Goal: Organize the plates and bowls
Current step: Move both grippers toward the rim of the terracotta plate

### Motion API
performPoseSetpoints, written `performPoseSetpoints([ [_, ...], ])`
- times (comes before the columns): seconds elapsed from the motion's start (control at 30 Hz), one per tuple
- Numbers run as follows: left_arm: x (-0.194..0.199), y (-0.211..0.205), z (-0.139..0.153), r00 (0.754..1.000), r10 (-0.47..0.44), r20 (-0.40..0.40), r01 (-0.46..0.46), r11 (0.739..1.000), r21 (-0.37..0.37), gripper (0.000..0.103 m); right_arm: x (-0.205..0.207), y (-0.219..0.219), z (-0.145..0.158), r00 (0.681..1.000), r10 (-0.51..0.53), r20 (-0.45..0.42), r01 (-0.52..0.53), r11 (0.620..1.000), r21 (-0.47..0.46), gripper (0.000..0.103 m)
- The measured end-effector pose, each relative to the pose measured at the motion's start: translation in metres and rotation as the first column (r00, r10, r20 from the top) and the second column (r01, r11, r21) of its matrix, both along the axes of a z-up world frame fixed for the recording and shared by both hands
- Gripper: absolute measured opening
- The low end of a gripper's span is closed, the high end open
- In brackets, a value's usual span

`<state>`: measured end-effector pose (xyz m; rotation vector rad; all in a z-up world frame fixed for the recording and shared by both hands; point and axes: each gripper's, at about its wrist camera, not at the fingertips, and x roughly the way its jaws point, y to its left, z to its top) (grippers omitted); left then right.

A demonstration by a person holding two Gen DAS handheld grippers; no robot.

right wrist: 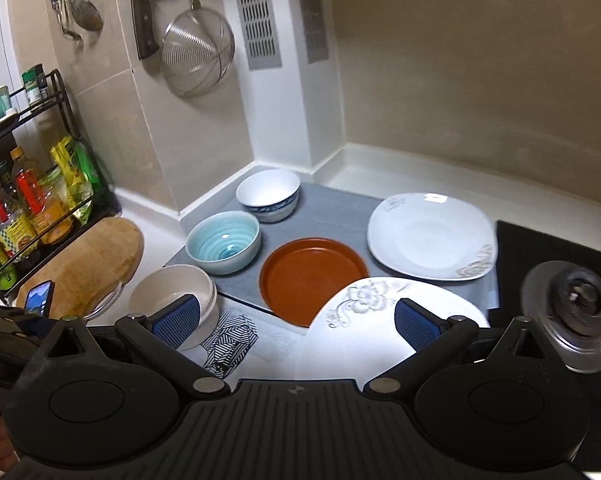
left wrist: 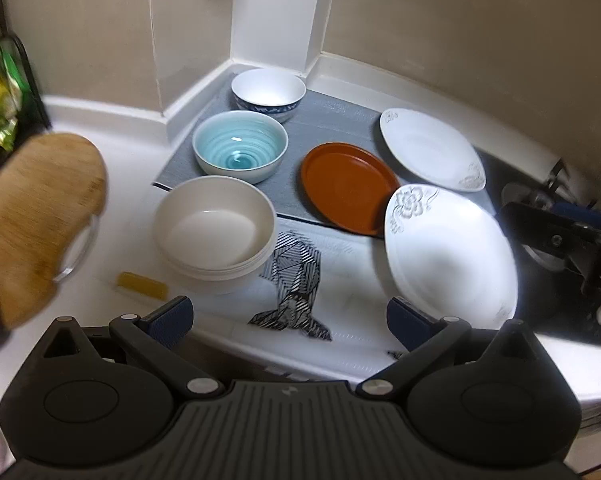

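White bowls point(left wrist: 214, 232) and plates point(left wrist: 448, 252) sit on my worktop point(left wrist: 352, 300) around an orange plate point(left wrist: 348, 186), while my left tool point(left wrist: 290, 320) and right tool point(right wrist: 298, 320) hover spread wide, empty.

- Hovering wide open over the counter point(right wrist: 148, 216): right claw point(right wrist: 296, 322), blue pads spread, gripping nothing.
- Lying beneath it: near white flowered plate point(right wrist: 364, 320), overlapping the orange plate point(right wrist: 312, 276).
- Sitting on the grey mat point(right wrist: 332, 212): teal bowl point(right wrist: 223, 242), blue-patterned bowl point(right wrist: 268, 196), second white plate point(right wrist: 430, 236).
- Resting left of the mat: cream bowl point(right wrist: 168, 290).
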<state>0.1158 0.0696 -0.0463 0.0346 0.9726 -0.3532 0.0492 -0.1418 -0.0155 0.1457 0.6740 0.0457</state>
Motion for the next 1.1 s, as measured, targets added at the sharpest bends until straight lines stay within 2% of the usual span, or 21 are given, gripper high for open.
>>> performPoseSetpoints([
  [0.1,0.013,-0.002,-0.008,0.999,-0.005,-0.033,0.004,0.999,-0.047,0.103,0.023,-0.008,-0.006,0.998,0.037,-0.041,-0.036,0.999,0.031,0.103],
  [0.3,0.032,-0.024,-0.027,1.0,-0.002,-0.029,0.001,0.998,-0.057,0.103,0.097,-0.03,-0.024,0.984,0.151,-0.091,-0.15,0.988,0.019,0.103],
  [0.4,0.043,-0.037,-0.044,0.997,0.045,-0.056,-0.05,0.994,-0.098,0.103,0.142,-0.042,-0.037,0.966,0.223,-0.128,-0.222,0.975,0.027,0.103],
  [0.57,0.066,-0.058,-0.069,0.981,0.146,-0.125,-0.167,0.97,-0.177,0.103,0.209,-0.053,-0.059,0.92,0.338,-0.198,-0.336,0.941,0.044,0.103],
  [0.7,0.082,-0.069,-0.081,0.946,0.289,-0.149,-0.317,0.921,-0.228,0.103,0.248,-0.061,-0.079,0.894,0.377,-0.24,-0.367,0.926,0.087,0.103],
  [0.93,0.101,-0.083,-0.098,0.852,0.485,-0.197,-0.523,0.8,-0.293,0.103,0.286,-0.068,-0.112,0.844,0.46,-0.277,-0.428,0.888,0.169,0.102],
  [1.1,0.11,-0.094,-0.101,0.828,0.533,-0.175,-0.561,0.771,-0.301,0.102,0.299,-0.068,-0.129,0.81,0.503,-0.302,-0.467,0.864,0.19,0.097],
])
